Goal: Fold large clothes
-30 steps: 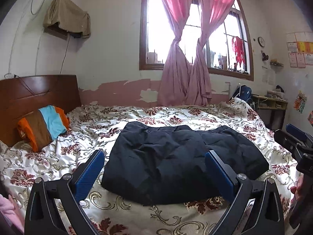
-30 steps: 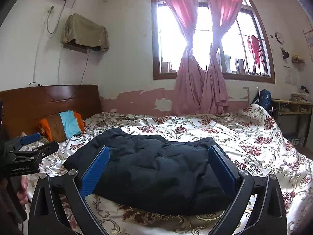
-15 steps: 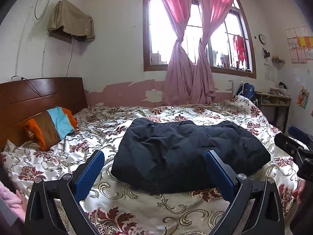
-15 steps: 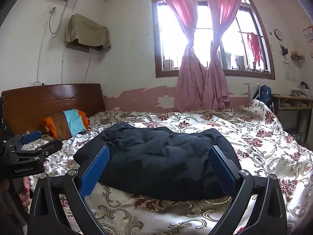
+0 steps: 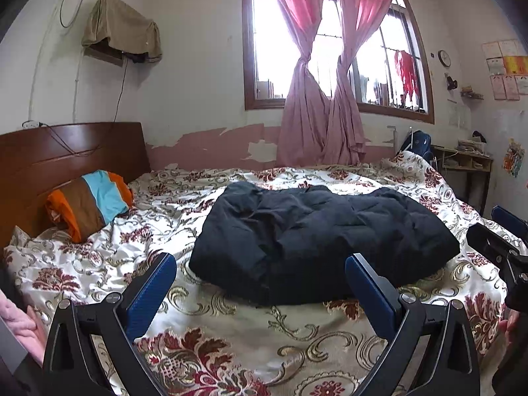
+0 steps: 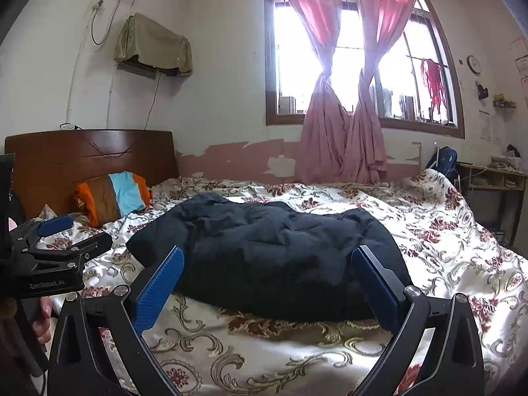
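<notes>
Lying folded on bed (image 5: 297, 336), dark jacket (image 5: 316, 244), beyond wide-apart left gripper (image 5: 260, 283)

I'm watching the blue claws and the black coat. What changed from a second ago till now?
Both grippers drew back from the black coat: more flowered bedspread now shows in front of it. The left gripper and right gripper took hold of nothing; their jaws stayed wide open. The coat lay where it was, folded on the bed, and the striped pillow too.

A dark padded jacket (image 5: 316, 244) is lying folded mid-bed on a floral satin bedspread (image 5: 231, 340). A striped pillow (image 5: 89, 204) is resting left, against a wooden headboard (image 5: 59, 168). Knotted pink curtains (image 5: 320, 122) are hanging behind.
</notes>
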